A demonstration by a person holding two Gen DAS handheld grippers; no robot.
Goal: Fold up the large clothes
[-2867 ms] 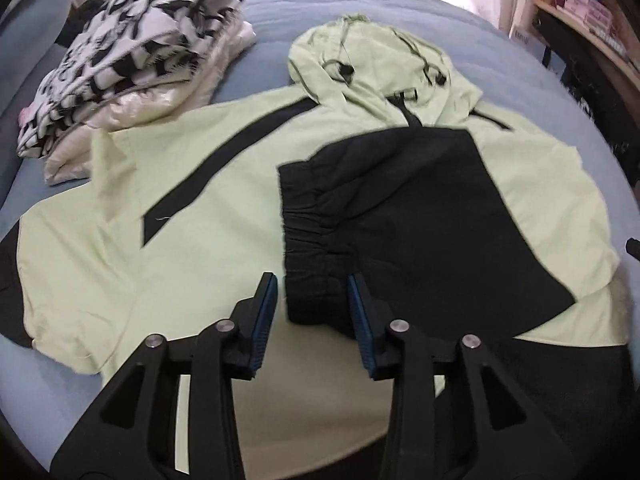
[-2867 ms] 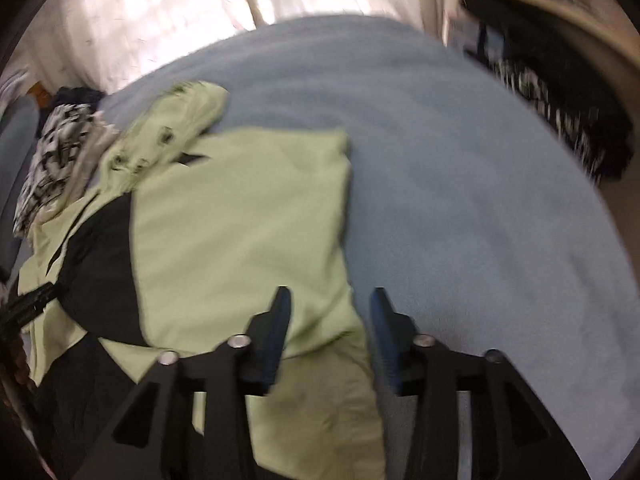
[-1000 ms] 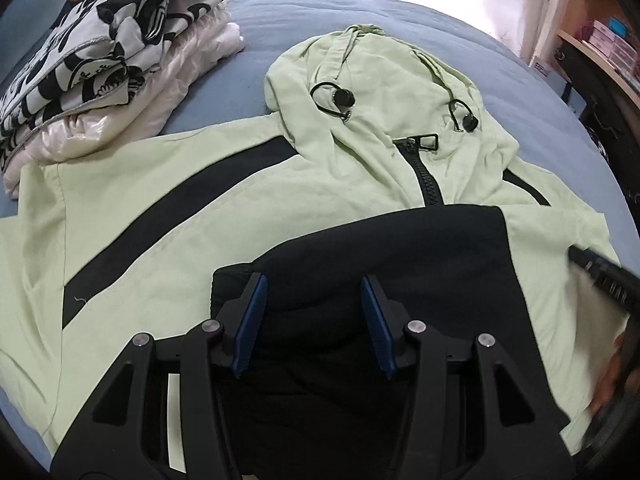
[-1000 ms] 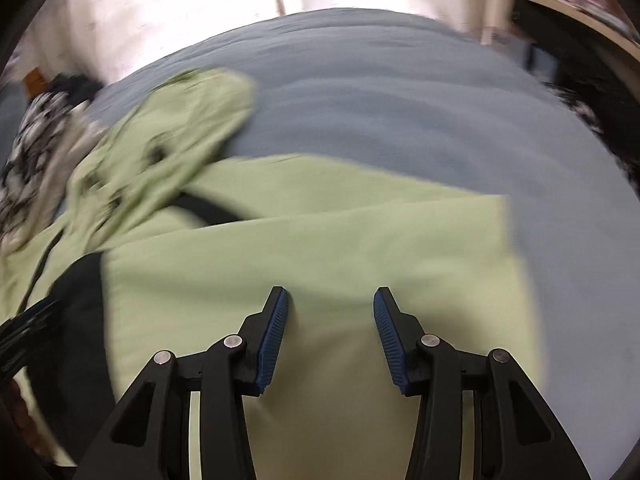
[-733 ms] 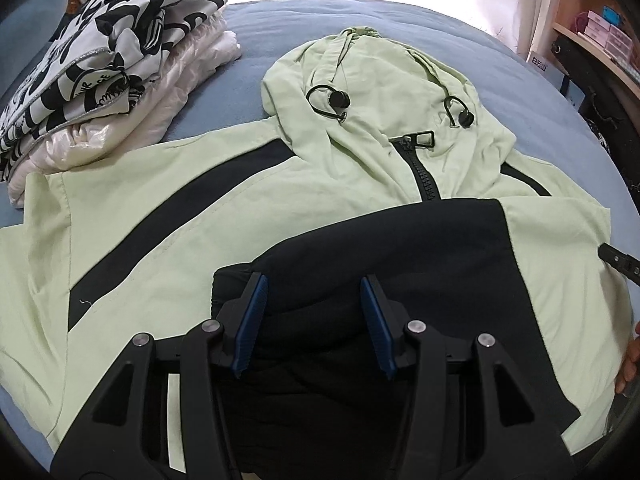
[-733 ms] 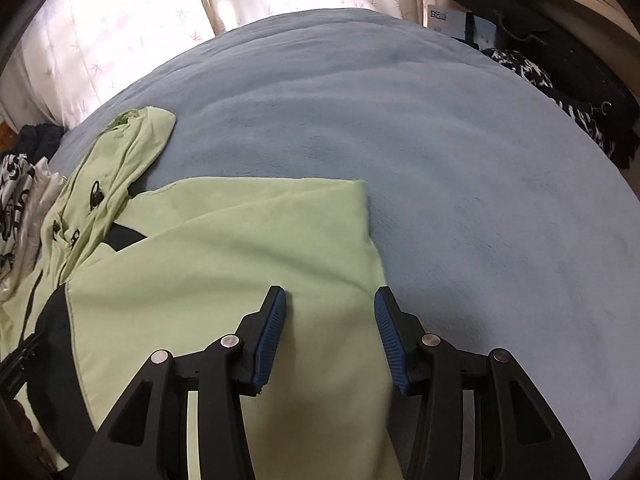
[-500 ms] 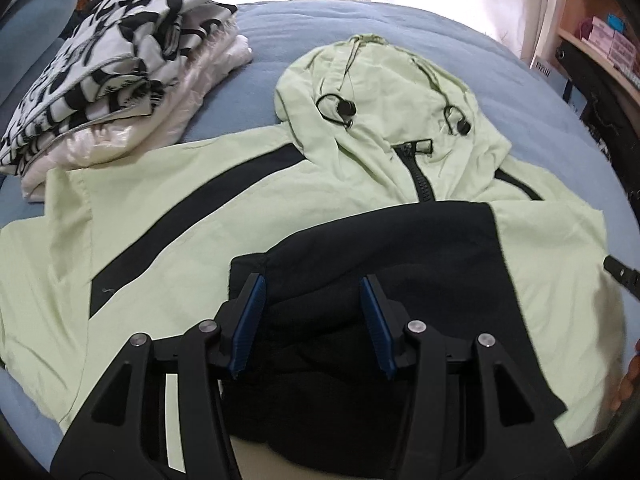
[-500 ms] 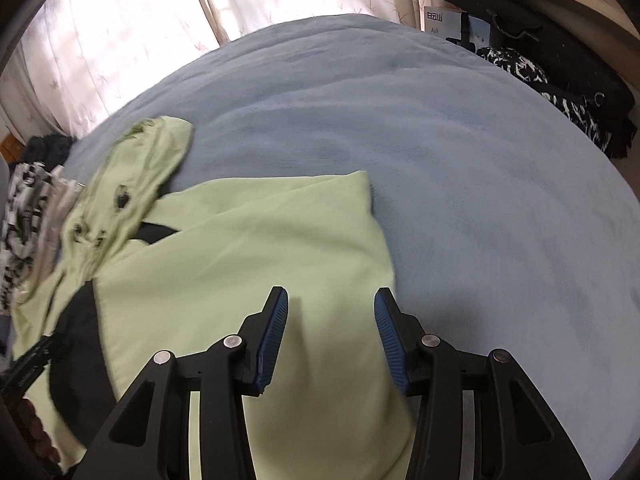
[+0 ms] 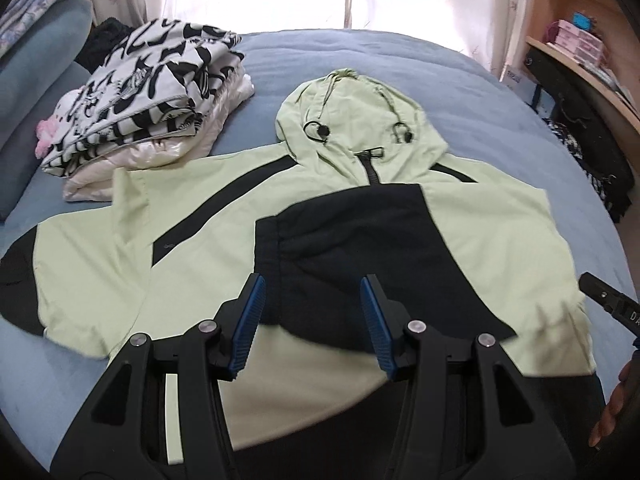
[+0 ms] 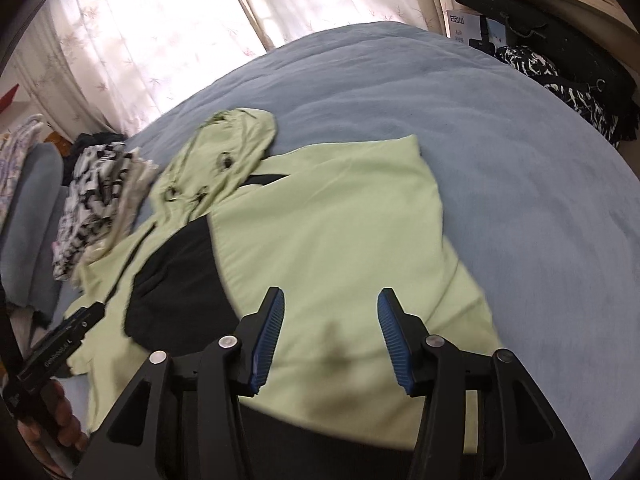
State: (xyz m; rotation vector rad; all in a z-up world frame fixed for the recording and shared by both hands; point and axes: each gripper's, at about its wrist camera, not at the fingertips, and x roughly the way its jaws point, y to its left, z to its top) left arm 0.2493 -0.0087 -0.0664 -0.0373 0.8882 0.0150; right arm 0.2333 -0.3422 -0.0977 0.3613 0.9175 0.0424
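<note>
A light green hooded jacket (image 9: 480,240) with black panels lies front up on the blue bed, hood (image 9: 352,120) at the far end. Its right sleeve is folded across the chest, and the black cuff end (image 9: 344,248) lies in the middle. The left sleeve (image 9: 80,256) lies spread to the left. My left gripper (image 9: 312,320) is open and empty, above the folded sleeve's near edge. My right gripper (image 10: 328,336) is open and empty, over the jacket's green right side (image 10: 328,216).
A stack of folded clothes (image 9: 152,92), black-and-white print on top, sits at the bed's far left. The blue bed cover (image 10: 500,152) stretches to the right. A shelf with dark clothes (image 10: 560,64) stands past the bed's right edge. Curtains hang behind.
Both grippers have pulled back and risen from the jacket, so more of it shows. The black sleeve end stays folded on the chest. Both stay open.
</note>
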